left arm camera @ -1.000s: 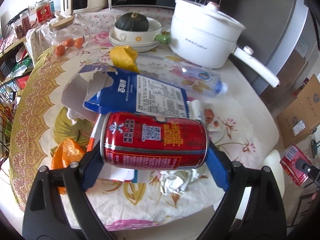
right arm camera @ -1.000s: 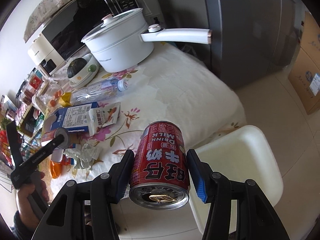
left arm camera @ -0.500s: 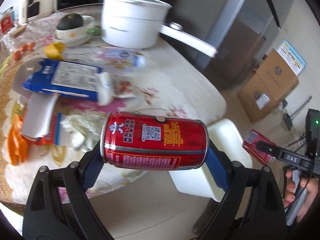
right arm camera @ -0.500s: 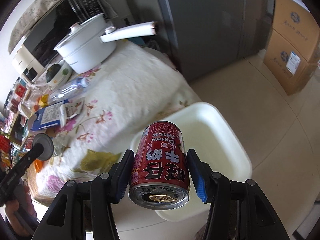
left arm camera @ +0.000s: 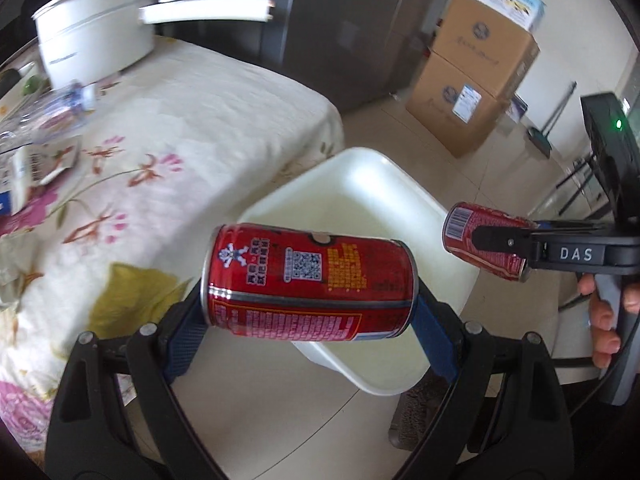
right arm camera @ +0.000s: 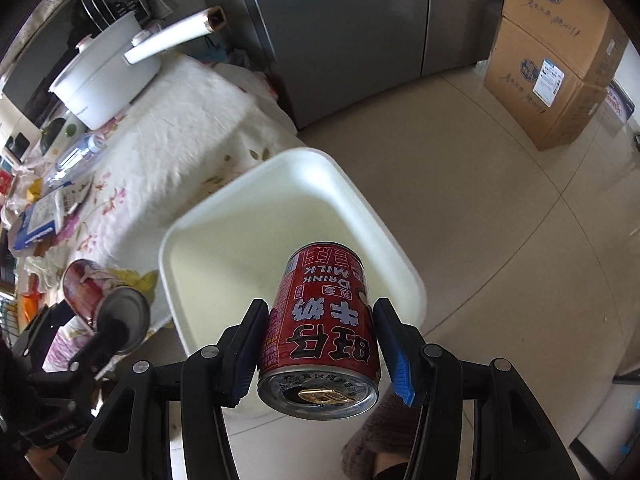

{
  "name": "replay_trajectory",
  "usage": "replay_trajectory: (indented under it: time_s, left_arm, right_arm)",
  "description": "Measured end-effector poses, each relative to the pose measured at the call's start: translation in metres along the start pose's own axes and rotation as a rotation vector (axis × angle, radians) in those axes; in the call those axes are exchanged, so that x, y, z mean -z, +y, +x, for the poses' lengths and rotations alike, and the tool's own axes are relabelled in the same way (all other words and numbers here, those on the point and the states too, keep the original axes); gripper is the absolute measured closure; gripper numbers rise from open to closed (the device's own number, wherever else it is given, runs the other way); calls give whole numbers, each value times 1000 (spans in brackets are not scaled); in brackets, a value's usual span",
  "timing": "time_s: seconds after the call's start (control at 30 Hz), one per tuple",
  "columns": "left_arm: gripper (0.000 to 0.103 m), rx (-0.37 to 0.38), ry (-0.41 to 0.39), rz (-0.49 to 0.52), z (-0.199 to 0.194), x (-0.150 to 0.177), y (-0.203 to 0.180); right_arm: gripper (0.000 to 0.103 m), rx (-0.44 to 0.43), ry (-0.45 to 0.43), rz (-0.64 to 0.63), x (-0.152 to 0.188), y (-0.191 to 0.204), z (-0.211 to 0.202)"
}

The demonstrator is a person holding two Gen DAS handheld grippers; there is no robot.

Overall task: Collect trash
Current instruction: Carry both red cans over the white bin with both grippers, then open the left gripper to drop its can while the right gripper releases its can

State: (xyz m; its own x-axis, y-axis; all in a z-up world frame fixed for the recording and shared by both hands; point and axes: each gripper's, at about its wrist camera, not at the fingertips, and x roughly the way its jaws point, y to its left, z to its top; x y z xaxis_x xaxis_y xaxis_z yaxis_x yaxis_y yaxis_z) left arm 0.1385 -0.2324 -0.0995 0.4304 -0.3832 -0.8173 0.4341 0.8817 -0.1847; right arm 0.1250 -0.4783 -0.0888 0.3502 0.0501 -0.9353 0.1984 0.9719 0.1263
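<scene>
My left gripper (left arm camera: 310, 312) is clamped on a red can (left arm camera: 308, 282), pads pressing its two ends so it lies sideways. My right gripper (right arm camera: 320, 344) grips a second can (right arm camera: 320, 340) by its sides, opened top toward the camera. Both holds look the same as a second ago; what has changed is everything behind them. Then the left can hung over the littered table and the right one over the table edge with only a corner of the bin showing. Now both cans hang over the white bin (left arm camera: 400, 184) on the floor beside the table (left arm camera: 200, 120), the left one near the bin's table-side rim, the right one above its nearer rim.

The left view shows my right gripper (left arm camera: 486, 242) from the side, its can tilted over the bin's far edge, and my right hand (left arm camera: 608, 320) on the handle. The right view shows instead the left can's (right arm camera: 82, 284) end, at the bin's table-side corner, and the whole bin (right arm camera: 180, 240) rim; its inside looks bare from here. It also takes in the carton (right arm camera: 38, 220) and bottle (right arm camera: 76, 156) lying on the cloth, blurred in the left view. Both views show the white pot (right arm camera: 100, 80) and stacked boxes (right arm camera: 560, 52).
</scene>
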Motion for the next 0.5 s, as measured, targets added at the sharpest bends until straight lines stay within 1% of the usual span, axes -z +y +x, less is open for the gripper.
replay_trajectory:
  time_s: [0.17, 0.37, 0.5]
  left_arm:
    - [11, 10, 2, 58, 22, 0, -12]
    - [11, 13, -11, 129, 33, 5, -18]
    - [10, -32, -12, 139, 34, 3, -15]
  right_arm:
    - [47, 18, 26, -9, 2, -8, 8]
    - [47, 32, 44, -20, 4, -10, 13]
    - [47, 36, 50, -23, 3, -9, 15]
